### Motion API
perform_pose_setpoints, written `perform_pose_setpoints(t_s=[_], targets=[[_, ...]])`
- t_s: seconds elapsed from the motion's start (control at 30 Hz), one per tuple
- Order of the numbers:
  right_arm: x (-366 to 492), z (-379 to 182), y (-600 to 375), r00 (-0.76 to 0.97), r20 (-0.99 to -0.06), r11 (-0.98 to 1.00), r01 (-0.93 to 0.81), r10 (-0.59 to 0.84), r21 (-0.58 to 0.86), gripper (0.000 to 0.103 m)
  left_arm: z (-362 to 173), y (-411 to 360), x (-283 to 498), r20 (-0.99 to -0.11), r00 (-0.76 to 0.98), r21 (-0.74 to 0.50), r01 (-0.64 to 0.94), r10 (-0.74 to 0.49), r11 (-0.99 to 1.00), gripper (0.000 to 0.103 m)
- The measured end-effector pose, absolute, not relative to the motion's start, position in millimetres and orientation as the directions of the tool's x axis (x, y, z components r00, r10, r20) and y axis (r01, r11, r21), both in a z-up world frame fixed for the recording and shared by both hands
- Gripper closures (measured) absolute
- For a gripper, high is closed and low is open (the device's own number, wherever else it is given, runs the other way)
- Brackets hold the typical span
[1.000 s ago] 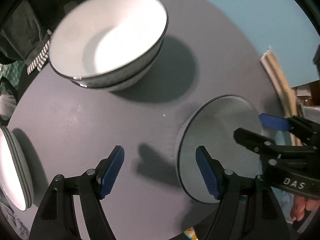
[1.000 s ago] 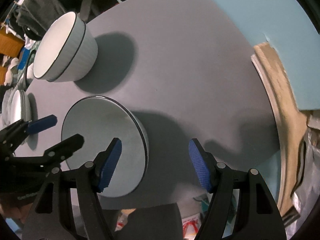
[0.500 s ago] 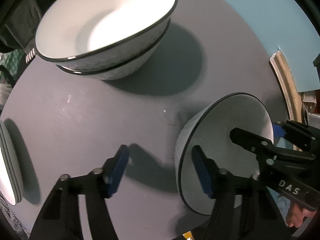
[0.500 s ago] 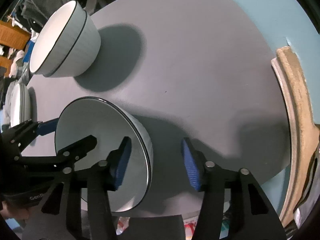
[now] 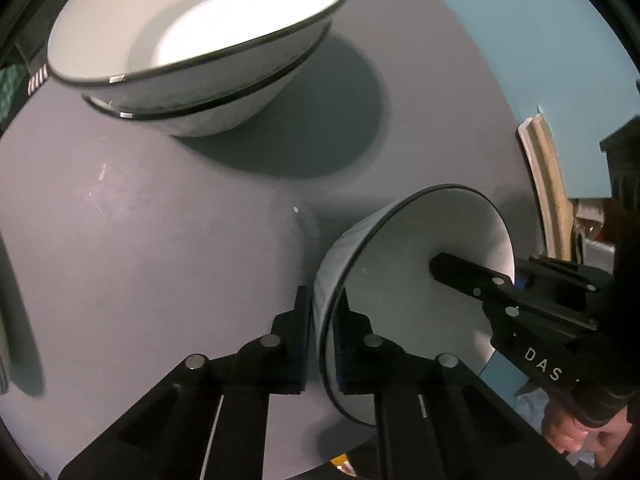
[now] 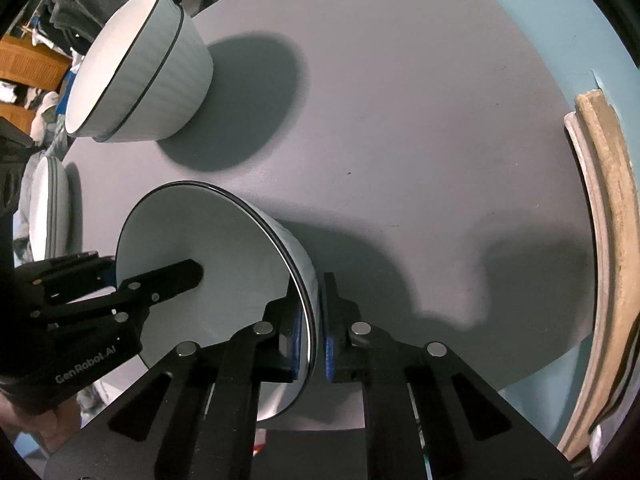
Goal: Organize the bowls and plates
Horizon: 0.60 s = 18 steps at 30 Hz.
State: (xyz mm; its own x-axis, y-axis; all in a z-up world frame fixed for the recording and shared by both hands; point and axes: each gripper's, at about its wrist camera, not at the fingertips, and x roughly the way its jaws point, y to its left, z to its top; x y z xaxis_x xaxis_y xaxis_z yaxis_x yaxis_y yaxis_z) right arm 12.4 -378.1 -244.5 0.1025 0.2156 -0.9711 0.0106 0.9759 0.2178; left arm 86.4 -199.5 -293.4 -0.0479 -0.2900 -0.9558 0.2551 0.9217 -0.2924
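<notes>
1. My left gripper [image 5: 323,334] pinches the single bowl's [image 5: 404,320] rim beside the stacked bowls [image 5: 192,56].
2. My right gripper [image 6: 311,338] pinches the opposite rim; only its view shows plates [image 6: 50,208] beyond the bowl.

Grey table [image 6: 420,120] with stacked bowls [image 6: 140,68]

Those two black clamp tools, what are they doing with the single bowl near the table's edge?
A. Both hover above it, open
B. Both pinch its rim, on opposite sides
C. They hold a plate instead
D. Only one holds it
B: the left gripper and the right gripper each clamp the wall of the single bowl, one finger inside and one outside, on opposite sides.
</notes>
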Motion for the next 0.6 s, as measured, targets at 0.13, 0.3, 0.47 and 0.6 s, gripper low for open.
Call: perform_pose_setpoints(t_s=[0.13,0.3,0.47,0.6], targets=[[10,-242,-380,0.100,-0.975,0.979,0.011,0.200,0.202,0.097,-290,-208,79,-0.971,-0.013,-0.232,0.303,-0.239,0.925,0.096],[5,-238,-377,0.101,-0.975,0.979,0.030,0.198,0.201,0.098,-284,-210,76,-0.974,0.002,-0.216,0.305,-0.227,0.927,0.098],[13,-235,-385,0.109,-0.971,0.976,0.032,0.212,0.216,0.098,-276,-211,86,-0.978,0.033,-0.187,0.305,-0.207,0.934,0.098],[14,-224,-392,0.130,-0.968,0.975,0.030,0.213,0.218,0.098,-264,-210,88,-0.978,0.055,-0.177,0.305,-0.203,0.936,0.098]])
